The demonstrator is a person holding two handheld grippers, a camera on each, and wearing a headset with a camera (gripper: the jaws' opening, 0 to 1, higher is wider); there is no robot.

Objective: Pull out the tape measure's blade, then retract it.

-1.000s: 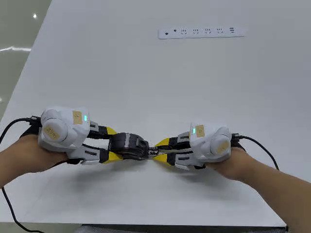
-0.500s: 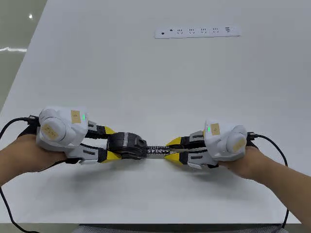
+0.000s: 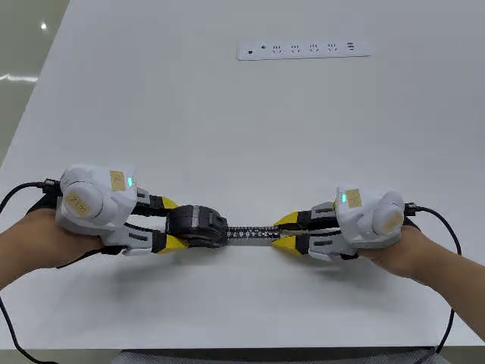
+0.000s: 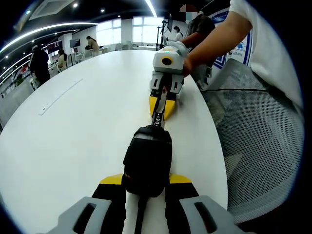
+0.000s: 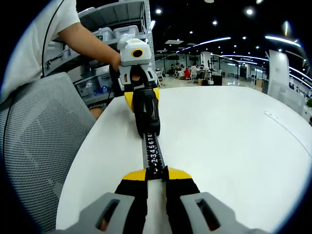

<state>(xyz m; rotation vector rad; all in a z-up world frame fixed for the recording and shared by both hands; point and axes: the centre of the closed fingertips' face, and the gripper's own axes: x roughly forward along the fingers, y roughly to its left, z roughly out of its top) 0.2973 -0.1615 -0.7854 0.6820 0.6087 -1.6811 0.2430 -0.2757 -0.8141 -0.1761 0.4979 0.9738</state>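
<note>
Left gripper (image 3: 175,224) is clenched on the black, rounded plastic tape measure case (image 3: 198,226), which sits between its yellow-tipped jaws, low over the white table (image 3: 227,114). Right gripper (image 3: 286,231) pinches the end of the narrow dark metal blade (image 3: 248,232) with white numbers; a short length is stretched between the two tools. The main risk, I think — the thin end slips from the right jaws and snaps back. A pull out of line with the case mouth may kink the blade or turn the case in its grip. A white power strip (image 3: 303,50) lies far ahead of both grippers — no danger there.
</note>
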